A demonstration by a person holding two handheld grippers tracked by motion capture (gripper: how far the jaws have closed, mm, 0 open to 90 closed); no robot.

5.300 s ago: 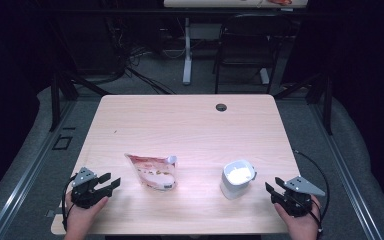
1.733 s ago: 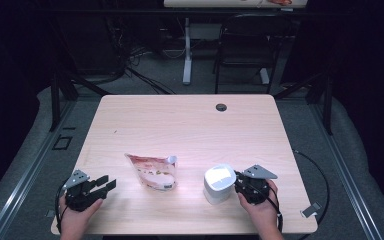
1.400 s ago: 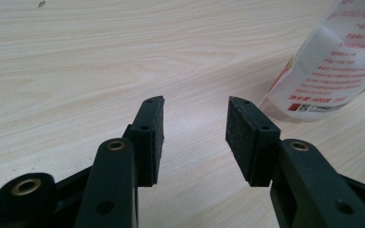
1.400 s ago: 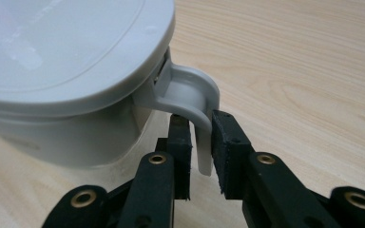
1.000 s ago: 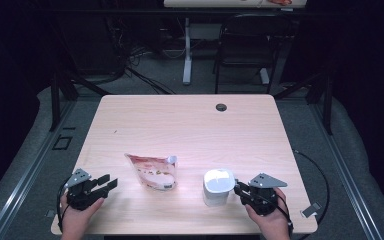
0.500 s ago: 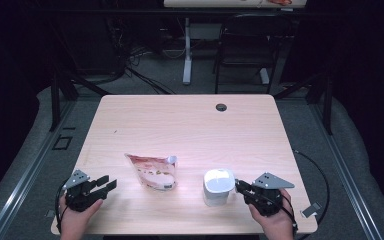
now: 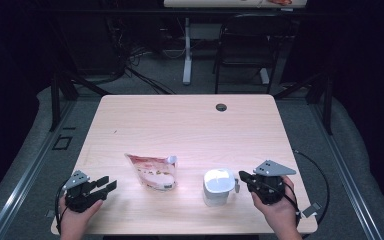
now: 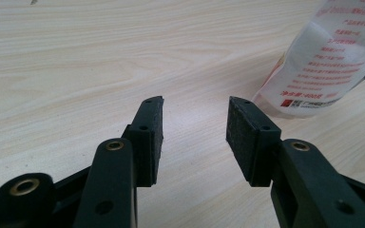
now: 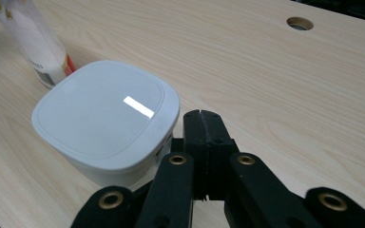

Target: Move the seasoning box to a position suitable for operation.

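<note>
A white square box (image 7: 219,184) with a rounded lid stands upright on the wooden table (image 7: 190,125), near its front edge. My right gripper (image 7: 242,176) sits just right of it, jaws shut with nothing between them; they have just been closing. In the right gripper view the shut fingertips (image 9: 203,116) lie beside the white box (image 9: 107,114), apart from its lid. A red-and-white pouch (image 7: 154,171) lies left of the box. My left gripper (image 7: 100,186) rests at the front left, open and empty. In its own view the left gripper (image 8: 195,107) points at bare wood, with the pouch (image 8: 332,57) ahead to the right.
A round cable hole (image 7: 221,107) sits near the table's far edge. A black cable (image 7: 316,172) loops off the right side. Beyond the table stand a dark chair (image 7: 245,50) and a white table leg (image 7: 186,50).
The white box has moved left towards the pouch and now stands upright. My right gripper has come off it, drawn back a little and shut. The left gripper has kept still.
</note>
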